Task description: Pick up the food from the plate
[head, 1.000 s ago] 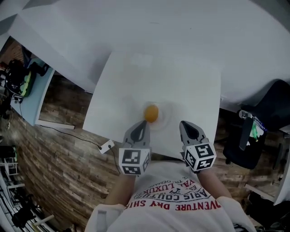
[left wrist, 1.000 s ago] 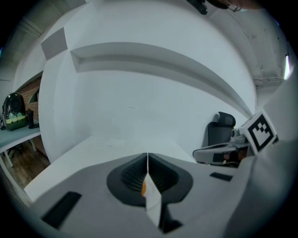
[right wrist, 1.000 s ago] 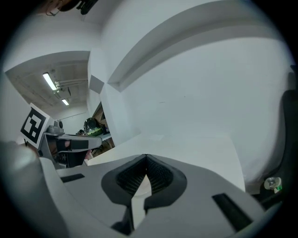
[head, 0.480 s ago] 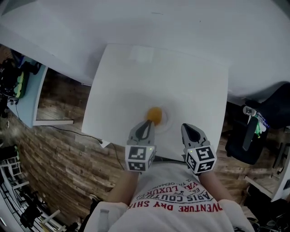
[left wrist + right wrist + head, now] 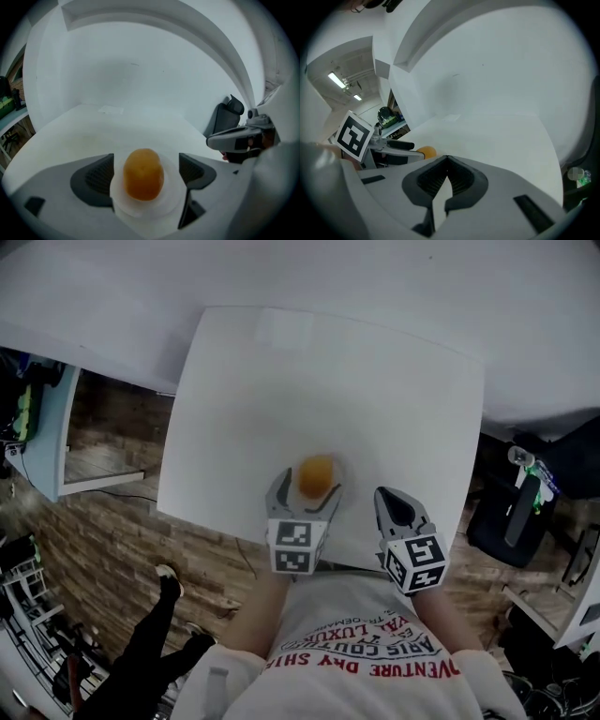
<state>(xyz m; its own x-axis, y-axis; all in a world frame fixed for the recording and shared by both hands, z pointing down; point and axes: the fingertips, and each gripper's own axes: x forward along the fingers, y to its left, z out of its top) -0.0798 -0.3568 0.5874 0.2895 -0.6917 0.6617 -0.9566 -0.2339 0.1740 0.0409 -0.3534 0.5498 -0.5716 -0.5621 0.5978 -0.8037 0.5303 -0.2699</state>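
Note:
An orange, rounded piece of food (image 5: 317, 474) sits on a small white plate (image 5: 335, 491) near the front edge of the white table (image 5: 319, 371). My left gripper (image 5: 307, 486) straddles it and its jaws are opening. In the left gripper view the food (image 5: 143, 174) stands between the two dark pads (image 5: 99, 176), with a gap on each side, and the plate (image 5: 140, 212) shows under it. My right gripper (image 5: 392, 499) hovers at the table's front edge to the right, shut with nothing in it (image 5: 446, 159). From there the food (image 5: 426, 151) peeks out behind the left gripper (image 5: 396, 146).
White walls rise behind the table. A black chair (image 5: 530, 507) stands at the right, and a light blue desk (image 5: 42, 432) at the left over a wooden floor. A person's leg in black (image 5: 155, 638) is at the lower left.
The left gripper has moved forward and its jaws have spread to either side of the food. The right gripper has stayed shut at the front edge. A person's leg has come in at lower left.

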